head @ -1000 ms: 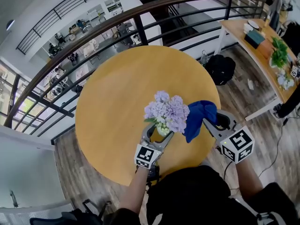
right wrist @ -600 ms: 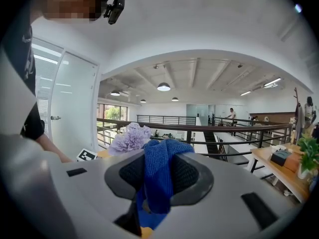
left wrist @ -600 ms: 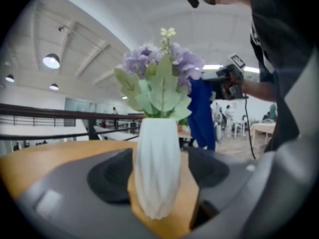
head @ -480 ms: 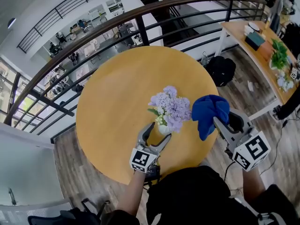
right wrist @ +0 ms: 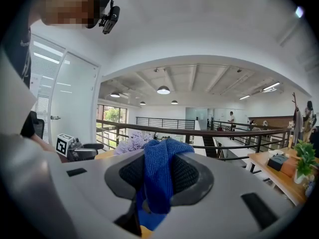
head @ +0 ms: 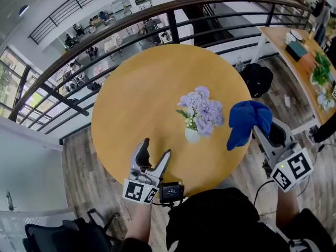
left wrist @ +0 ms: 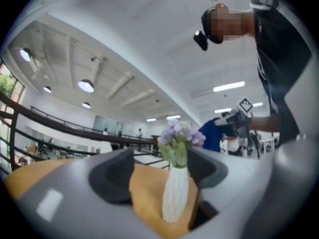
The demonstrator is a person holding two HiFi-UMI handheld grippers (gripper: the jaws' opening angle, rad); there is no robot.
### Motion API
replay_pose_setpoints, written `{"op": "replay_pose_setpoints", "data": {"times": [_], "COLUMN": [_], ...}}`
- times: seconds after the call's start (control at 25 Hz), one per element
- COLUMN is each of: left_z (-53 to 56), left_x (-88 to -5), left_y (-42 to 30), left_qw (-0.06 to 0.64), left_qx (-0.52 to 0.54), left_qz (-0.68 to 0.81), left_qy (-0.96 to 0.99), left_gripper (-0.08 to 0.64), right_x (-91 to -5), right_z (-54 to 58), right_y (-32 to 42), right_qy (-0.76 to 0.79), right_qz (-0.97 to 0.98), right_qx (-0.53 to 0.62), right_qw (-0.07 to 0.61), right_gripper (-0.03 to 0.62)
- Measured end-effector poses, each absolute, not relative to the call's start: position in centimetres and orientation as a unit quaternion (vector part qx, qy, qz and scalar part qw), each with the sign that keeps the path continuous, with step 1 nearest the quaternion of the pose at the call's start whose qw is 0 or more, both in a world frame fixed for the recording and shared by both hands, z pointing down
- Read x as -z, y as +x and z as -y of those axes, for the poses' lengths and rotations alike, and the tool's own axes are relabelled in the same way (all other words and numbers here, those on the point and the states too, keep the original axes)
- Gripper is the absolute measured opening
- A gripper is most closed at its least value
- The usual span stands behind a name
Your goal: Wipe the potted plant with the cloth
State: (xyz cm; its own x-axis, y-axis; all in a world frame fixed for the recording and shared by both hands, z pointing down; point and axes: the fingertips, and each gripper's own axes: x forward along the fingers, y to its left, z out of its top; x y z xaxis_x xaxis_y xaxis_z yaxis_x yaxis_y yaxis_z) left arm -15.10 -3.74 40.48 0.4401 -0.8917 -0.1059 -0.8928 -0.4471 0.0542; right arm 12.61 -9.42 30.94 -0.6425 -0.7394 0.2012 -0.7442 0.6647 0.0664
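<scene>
Plant [head: 201, 112]: upright in white vase, right of worktop [head: 136, 88] centre.
Cloth [head: 248, 121]: blue, clenched in right tongs [head: 256, 132], over right edge, near plant, apart.
Left tongs [head: 156, 147]: released, just been opening, empty, over near edge.

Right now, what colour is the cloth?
The cloth is blue, best seen in the right gripper view.

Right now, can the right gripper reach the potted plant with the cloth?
Probably yes: the right gripper holds the cloth beside the potted plant, nothing between them; the left gripper stands clear.
</scene>
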Motion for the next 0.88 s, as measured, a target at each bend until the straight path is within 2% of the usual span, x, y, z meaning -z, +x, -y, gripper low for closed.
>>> {"op": "replay_pose_setpoints", "data": {"times": [0.08, 0.24, 0.28, 0.56, 0.88], "left_z": [1.8, -2.4, -3.3, -8.0, -10.6], "left_x": [-38.4, -35.5, -35.2, -33.2, -31.9], "left_y": [-16.3, -17.7, -17.5, -11.7, -5.1], "left_qw": [0.017, 0.022, 0.019, 0.035, 0.052], "left_qx": [-0.074, -0.083, -0.077, 0.012, 0.009], "left_qz": [-0.557, -0.631, -0.646, -0.710, -0.724], "left_qy": [-0.827, -0.771, -0.759, -0.703, -0.688], "left_gripper": [0.281, 0.017, -0.002, -0.003, -0.003], "right_x": [-30.4, -29.9, -29.9, -29.8, -31.6], "right_z": [9.0, 8.6, 8.4, 5.4, 2.5], "right_y": [12.2, 11.5, 11.5, 13.8, 17.4], "right_qy": [0.399, 0.373, 0.366, 0.319, 0.290], "right_qz": [0.911, 0.923, 0.926, 0.944, 0.954], "right_qx": [-0.007, 0.001, 0.002, -0.010, -0.023], "right_qw": [0.102, 0.094, 0.094, 0.082, 0.071], "right_gripper": [0.120, 0.120, 0.120, 0.120, 0.120]}}
